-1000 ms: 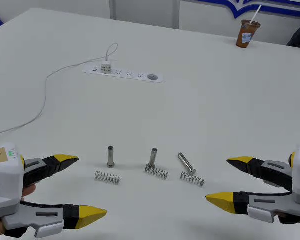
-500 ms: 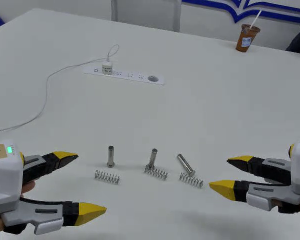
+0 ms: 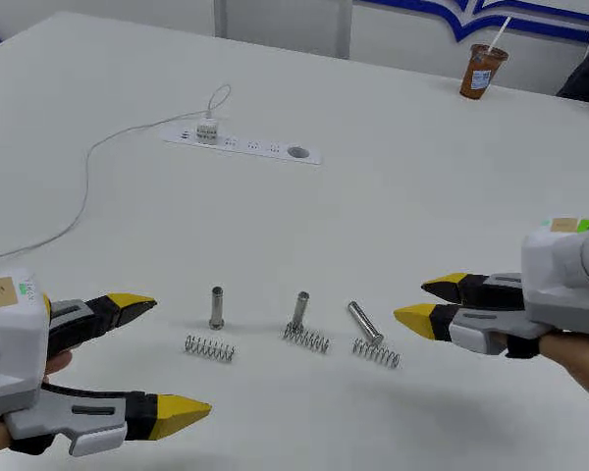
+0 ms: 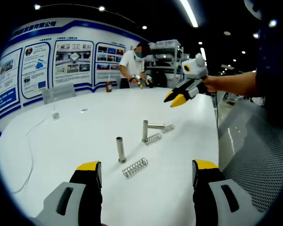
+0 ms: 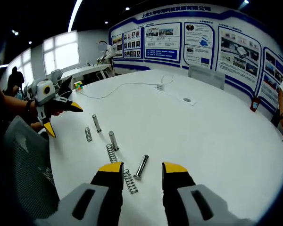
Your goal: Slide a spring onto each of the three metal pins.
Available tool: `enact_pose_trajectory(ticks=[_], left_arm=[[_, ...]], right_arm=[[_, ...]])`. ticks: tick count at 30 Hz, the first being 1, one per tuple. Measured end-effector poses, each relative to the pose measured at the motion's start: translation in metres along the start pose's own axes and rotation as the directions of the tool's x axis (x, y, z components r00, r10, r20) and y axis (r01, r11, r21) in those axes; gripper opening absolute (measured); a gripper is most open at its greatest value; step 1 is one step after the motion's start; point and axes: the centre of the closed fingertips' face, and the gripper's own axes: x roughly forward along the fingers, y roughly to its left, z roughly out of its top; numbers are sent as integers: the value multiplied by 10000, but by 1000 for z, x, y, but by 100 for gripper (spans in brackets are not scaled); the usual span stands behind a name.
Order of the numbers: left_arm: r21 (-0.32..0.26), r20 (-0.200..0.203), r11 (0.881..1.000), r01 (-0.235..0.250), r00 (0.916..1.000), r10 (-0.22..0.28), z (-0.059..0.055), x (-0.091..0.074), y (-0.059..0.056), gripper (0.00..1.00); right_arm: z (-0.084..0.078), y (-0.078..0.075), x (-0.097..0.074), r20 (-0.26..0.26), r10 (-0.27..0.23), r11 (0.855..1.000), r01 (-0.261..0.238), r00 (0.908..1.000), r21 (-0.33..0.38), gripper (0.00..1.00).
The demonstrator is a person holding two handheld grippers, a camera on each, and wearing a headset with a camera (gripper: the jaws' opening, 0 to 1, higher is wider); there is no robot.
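Note:
Three metal pins rest on the white table (image 3: 393, 196). The left pin (image 3: 217, 306) and the middle pin (image 3: 300, 309) stand upright, and the right pin (image 3: 365, 322) lies flat. Just in front of each lies a spring: left spring (image 3: 210, 347), middle spring (image 3: 306, 339), right spring (image 3: 376, 352). My left gripper (image 3: 162, 358) is wide open left of the left spring and holds nothing. My right gripper (image 3: 417, 301) hovers open and empty just right of the lying pin. In the right gripper view the lying pin (image 5: 141, 166) sits between the jaws of that gripper (image 5: 142, 168).
A white power strip (image 3: 245, 145) with a plugged-in cable (image 3: 88, 167) lies further back on the table. A brown drink cup (image 3: 479, 69) stands at the far right edge. A person (image 4: 133, 66) stands beyond the table's far end.
My right gripper has moved left and up toward the lying pin, and its jaws have narrowed. The left gripper has barely moved.

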Motion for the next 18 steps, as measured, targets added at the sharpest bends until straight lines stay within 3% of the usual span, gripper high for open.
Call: enact_pose_trajectory(ticks=[9, 14, 18], left_arm=[[-1, -129, 10000, 95, 9999, -95, -4, 3, -1, 80], [-48, -125, 10000, 34, 9999, -34, -4, 3, 1, 80], [-119, -146, 9999, -52, 9999, 50, -6, 1, 3, 79]], right_arm=[[1, -11, 30, -1170, -49, 9999, 67, 9931, 151, 25], [-8, -9, 48, -2145, -86, 10000, 92, 9767, 17, 20], [-16, -7, 60, -2582, -130, 9996, 188, 9660, 201, 18]])
